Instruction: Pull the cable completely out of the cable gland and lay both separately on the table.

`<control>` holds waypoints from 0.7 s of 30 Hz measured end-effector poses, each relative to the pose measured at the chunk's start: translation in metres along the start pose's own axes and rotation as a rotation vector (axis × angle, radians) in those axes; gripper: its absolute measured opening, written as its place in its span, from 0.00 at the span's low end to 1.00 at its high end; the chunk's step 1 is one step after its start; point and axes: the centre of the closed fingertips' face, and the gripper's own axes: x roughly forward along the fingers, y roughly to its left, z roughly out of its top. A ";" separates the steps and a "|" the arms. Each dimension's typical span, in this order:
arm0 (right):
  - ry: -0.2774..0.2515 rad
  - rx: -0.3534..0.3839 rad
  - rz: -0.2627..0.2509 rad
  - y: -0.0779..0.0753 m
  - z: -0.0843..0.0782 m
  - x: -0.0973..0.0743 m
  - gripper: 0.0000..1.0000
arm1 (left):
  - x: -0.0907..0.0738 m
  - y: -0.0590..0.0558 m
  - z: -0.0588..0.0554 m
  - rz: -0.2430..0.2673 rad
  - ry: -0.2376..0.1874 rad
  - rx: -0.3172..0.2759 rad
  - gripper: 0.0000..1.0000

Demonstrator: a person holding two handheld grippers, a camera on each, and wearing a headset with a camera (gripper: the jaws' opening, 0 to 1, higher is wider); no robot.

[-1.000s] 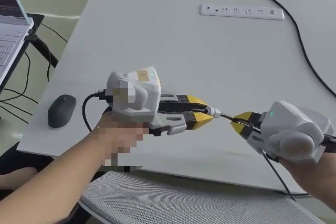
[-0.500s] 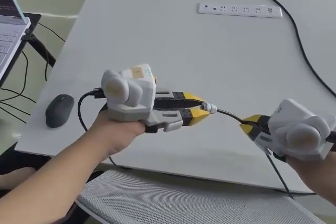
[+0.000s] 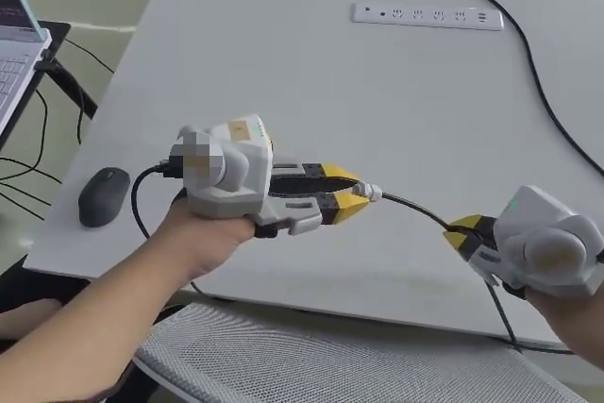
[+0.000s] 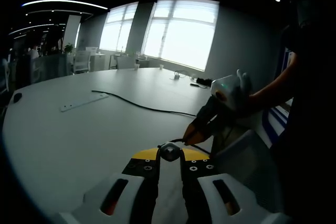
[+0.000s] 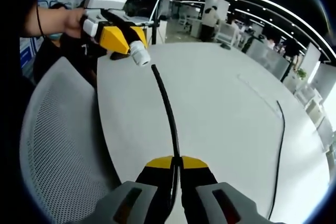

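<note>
The grippers have drawn further apart. The left gripper (image 3: 354, 197) pinches the small white cable gland (image 3: 372, 193) and the right gripper (image 3: 461, 231) pinches the thin black cable (image 3: 415, 209), both held in the air at the white table's (image 3: 283, 92) near edge. In the right gripper view the cable tip sits just clear of the gland: extraction appears complete, laying down remains. The white power strip (image 3: 427, 16) and dark mouse (image 3: 102, 197) lie well apart and should not obstruct.

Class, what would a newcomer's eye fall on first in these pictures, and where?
The two yellow-tipped grippers above the white table's near edge: the left gripper clamps a small white cable gland, the right gripper a thin black cable stretched between them. Farther back lies a long white power strip.
</note>
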 end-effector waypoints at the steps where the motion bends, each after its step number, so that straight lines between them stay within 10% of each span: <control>1: 0.003 0.003 -0.003 -0.001 -0.002 0.000 0.00 | 0.000 0.000 0.000 0.001 0.000 0.000 0.15; 21: 0.015 -0.003 -0.009 -0.005 -0.003 -0.004 0.00 | 0.003 -0.004 -0.006 -0.002 0.001 0.014 0.15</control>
